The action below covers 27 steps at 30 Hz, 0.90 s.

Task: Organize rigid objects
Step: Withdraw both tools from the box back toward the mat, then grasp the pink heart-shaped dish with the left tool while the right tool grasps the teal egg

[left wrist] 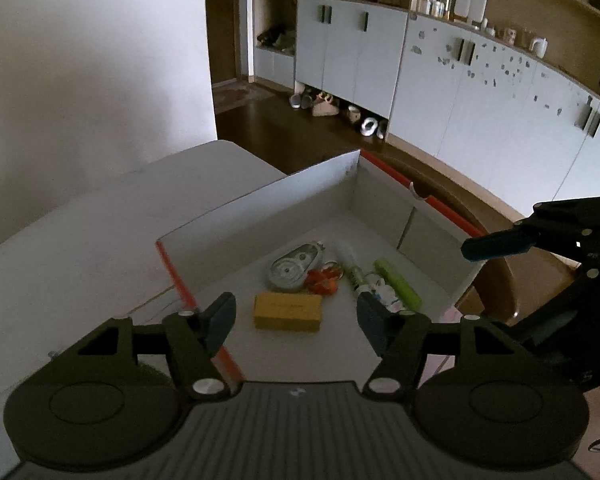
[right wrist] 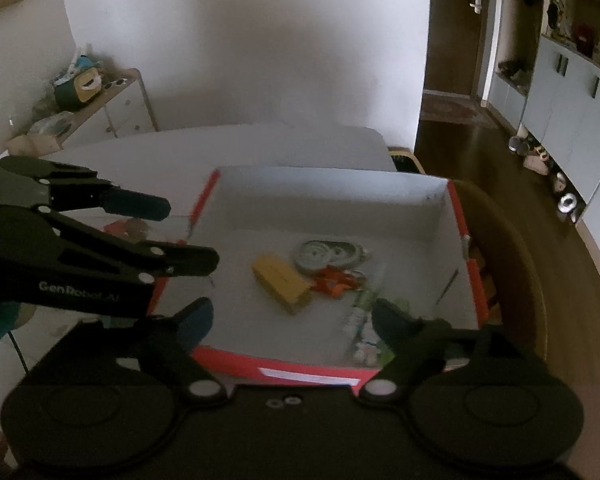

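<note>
A white box with red edges (left wrist: 320, 184) (right wrist: 320, 196) stands on the table. On its floor lie a yellow block (left wrist: 287, 312) (right wrist: 280, 282), a grey oval tape dispenser (left wrist: 294, 266) (right wrist: 326, 254), an orange clip-like item (left wrist: 322, 282) (right wrist: 334, 282), a pen (left wrist: 352, 268) and a green highlighter (left wrist: 398, 284). My left gripper (left wrist: 296, 316) (right wrist: 180, 232) hangs open above the box's near-left corner, holding nothing. My right gripper (right wrist: 292, 312) (left wrist: 500, 244) is open and empty over the box's near edge, above the highlighter end.
The white table (left wrist: 80, 240) extends left of the box. A wooden chair back (left wrist: 496, 280) curves behind the box's right side. Pale cabinets (left wrist: 460, 100) and shoes on the dark floor stand beyond. A low cluttered sideboard (right wrist: 112, 112) stands by the wall.
</note>
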Available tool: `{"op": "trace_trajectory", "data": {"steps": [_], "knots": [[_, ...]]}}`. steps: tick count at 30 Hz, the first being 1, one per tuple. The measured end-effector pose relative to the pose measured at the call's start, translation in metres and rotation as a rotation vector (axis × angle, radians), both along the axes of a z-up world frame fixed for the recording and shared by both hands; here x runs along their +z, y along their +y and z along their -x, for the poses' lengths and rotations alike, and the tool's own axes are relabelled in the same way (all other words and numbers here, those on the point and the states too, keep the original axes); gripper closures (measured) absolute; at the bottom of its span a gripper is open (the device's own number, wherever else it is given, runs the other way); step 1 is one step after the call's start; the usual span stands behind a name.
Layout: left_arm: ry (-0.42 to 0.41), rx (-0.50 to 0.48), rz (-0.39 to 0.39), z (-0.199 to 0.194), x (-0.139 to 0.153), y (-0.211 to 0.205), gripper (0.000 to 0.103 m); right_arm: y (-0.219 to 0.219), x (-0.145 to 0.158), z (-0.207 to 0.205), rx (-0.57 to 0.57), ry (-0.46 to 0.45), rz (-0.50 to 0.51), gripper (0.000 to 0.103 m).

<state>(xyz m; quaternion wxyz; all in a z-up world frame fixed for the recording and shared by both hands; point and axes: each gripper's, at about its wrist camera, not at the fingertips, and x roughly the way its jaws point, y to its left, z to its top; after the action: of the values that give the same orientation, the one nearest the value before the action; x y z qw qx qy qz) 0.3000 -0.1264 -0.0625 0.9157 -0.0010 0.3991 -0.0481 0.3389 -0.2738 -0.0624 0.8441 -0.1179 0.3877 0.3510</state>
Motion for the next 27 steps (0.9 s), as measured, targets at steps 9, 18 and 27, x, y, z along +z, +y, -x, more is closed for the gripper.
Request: {"op": "trace_trajectory", "data": {"steps": [9,18,27], "knots": [[-0.066,0.023,-0.010,0.043,0.006,0.036,0.023,0.029,0.008,0.038,-0.009,-0.023,-0.048,0.002],[-0.088,0.047,-0.016,0.087,0.003,0.091,0.023,0.079,0.005,0.081,0.003,-0.013,-0.074,0.001],[-0.073,0.095,-0.003,0.116,-0.009,0.163,0.023,0.131,-0.004,0.112,0.028,0.010,-0.063,0.001]]}}
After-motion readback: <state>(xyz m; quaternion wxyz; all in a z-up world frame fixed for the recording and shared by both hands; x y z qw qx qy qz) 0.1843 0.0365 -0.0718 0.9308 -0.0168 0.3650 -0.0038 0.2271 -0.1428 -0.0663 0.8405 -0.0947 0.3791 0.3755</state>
